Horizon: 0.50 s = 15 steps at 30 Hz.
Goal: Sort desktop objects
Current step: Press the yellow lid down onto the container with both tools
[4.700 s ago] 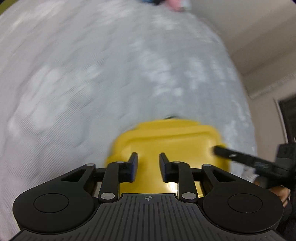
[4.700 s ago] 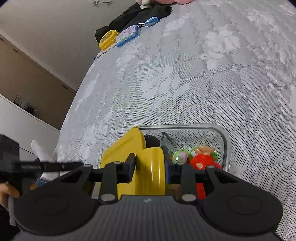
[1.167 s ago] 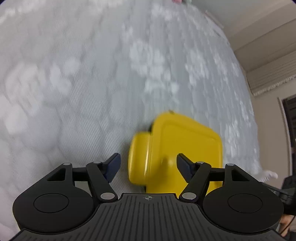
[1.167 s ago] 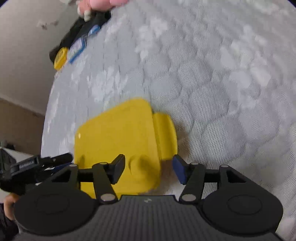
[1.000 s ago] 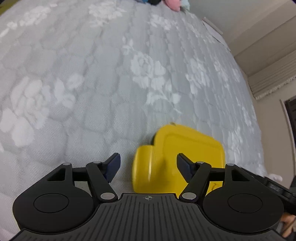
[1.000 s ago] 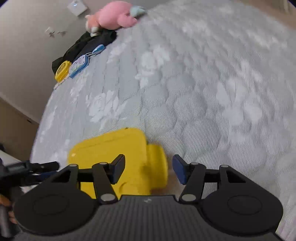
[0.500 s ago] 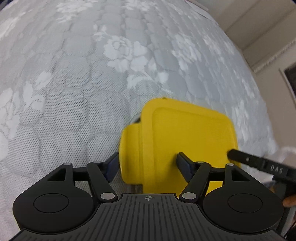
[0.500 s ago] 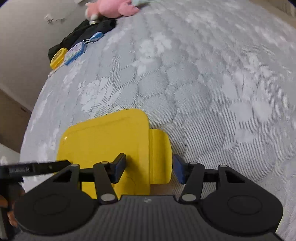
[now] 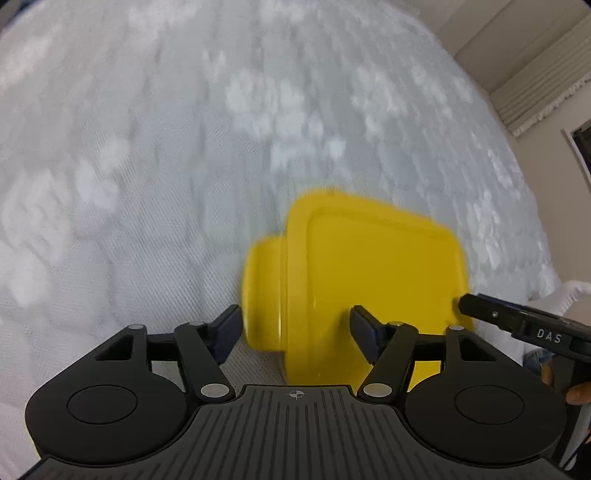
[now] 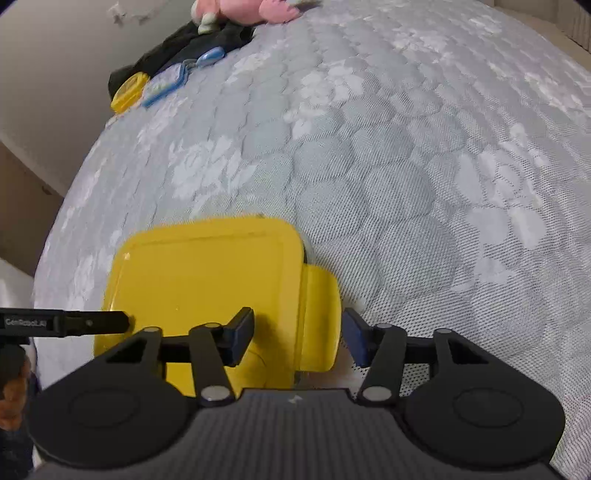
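Observation:
A yellow lid (image 9: 369, 266) lies flat on a box that it hides almost wholly. Its left side flap (image 9: 262, 295) sits between the fingers of my left gripper (image 9: 295, 332), which is open, with one finger outside the flap and the other over the lid. In the right wrist view the same lid (image 10: 207, 273) shows its right flap (image 10: 321, 317), and my right gripper (image 10: 298, 336) stands open astride it. Each gripper's finger pokes into the other's view at the lid's far edge. The left wrist view is motion-blurred.
The box rests on a grey floral quilted mattress (image 10: 406, 166). At its far corner lie a pink plush toy (image 10: 240, 9), a black cloth (image 10: 184, 51), a small yellow case (image 10: 129, 90) and a blue-rimmed card (image 10: 162, 85). The mattress edge drops off just left of the lid.
4.7 s ago my right gripper held the lid's flap over the open box with toys inside. Now the lid lies shut on the box and both grippers are open, closer over the flaps.

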Tool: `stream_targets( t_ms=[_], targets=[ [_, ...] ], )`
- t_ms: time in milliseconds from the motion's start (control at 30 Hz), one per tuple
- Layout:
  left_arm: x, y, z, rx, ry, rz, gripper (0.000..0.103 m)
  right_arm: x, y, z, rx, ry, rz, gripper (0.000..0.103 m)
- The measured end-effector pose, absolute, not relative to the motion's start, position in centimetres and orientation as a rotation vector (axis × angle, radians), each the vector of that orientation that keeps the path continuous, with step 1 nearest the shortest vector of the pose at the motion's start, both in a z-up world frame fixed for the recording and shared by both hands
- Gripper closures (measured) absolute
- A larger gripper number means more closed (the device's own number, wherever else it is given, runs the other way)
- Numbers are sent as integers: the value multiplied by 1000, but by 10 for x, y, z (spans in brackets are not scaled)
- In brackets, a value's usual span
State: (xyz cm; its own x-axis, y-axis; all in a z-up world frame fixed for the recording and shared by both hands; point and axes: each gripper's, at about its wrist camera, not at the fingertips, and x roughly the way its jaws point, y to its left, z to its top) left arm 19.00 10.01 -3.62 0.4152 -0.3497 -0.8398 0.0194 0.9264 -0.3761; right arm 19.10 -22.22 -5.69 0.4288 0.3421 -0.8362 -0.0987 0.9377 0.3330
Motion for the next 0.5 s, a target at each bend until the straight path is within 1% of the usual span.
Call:
stream_targets(
  t_ms=[67,100,133,167,200,300,367,400,433,467,500],
  targets=[
    [187,105,-21,-352,1075,-244,34,189,-228,-45,277,1049,275,48],
    [185,108,-14,-395,1045,-270,34,188,-230,-39,282,1017,272,54],
    [185,109,-12,-444,1026,-300,35,188,-229,-36,276,994,277,75],
    [184,108,-13,-487,1010,-329,37,188,-224,-34,254,976,290,85],
    [186,104,-18,-514,1006,-347,42,188,-219,-33,233,958,303,93],
    [194,88,-36,-553,1021,-383,47,191,-202,-37,197,939,348,93],
    [202,80,-54,-560,1074,-374,49,197,-191,-44,194,949,356,93],
    [204,77,-63,-564,1097,-373,63,200,-187,-47,191,959,353,93],
    [206,76,-69,-570,1110,-381,68,203,-182,-52,185,980,340,93],
    [208,77,-72,-581,1116,-382,74,207,-179,-57,182,998,327,95],
    [210,78,-73,-599,1124,-378,75,209,-176,-60,192,1006,322,95]
  ],
)
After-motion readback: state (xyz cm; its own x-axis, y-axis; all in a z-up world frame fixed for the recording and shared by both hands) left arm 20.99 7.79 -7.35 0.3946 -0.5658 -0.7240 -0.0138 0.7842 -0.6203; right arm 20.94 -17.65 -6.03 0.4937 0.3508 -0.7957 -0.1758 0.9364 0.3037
